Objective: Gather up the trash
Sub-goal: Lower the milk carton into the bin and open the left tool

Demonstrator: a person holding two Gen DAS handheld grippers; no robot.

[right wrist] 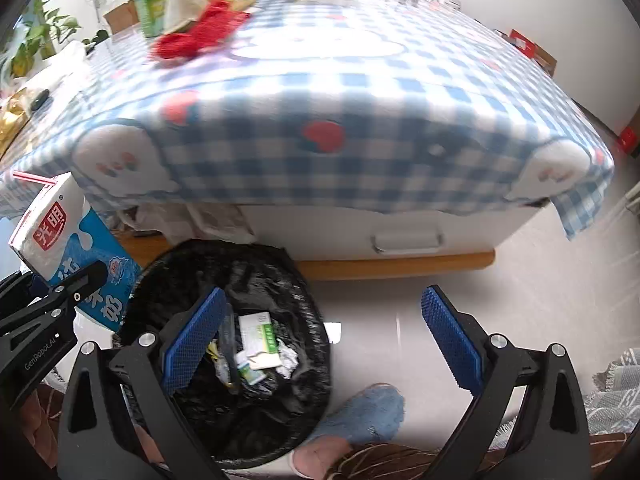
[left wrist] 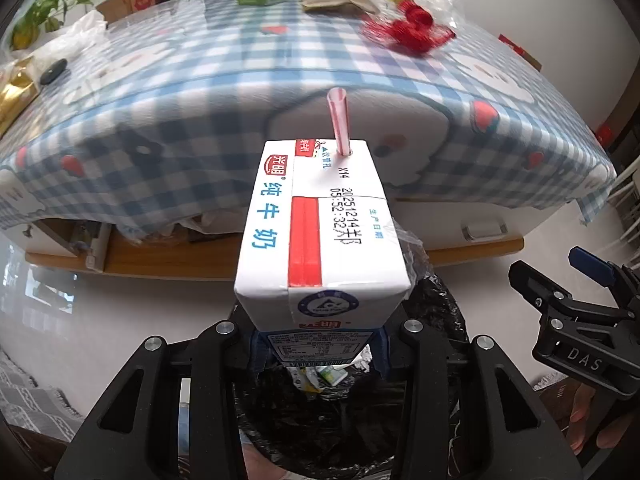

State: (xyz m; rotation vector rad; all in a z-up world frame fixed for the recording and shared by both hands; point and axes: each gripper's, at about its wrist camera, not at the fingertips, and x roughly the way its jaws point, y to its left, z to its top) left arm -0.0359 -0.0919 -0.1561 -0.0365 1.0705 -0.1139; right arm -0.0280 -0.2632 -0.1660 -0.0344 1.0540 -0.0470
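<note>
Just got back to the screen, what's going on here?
A person is clearing trash with a tool in each hand. The left tool grips a milk carton, its straw still in, above the black-lined bin on the floor beside the table. The right tool hangs open and empty over the bin, which already holds scraps of packaging. More litter remains on the table.

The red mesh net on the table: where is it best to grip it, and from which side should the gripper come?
Probably grip the red mesh net at its bunched middle, coming from above, fingers pointing down. It lies flat and crumpled on the checked tablecloth, so a side approach would likely only push it. The right gripper stands open and empty, so it seems the free one to use.
</note>
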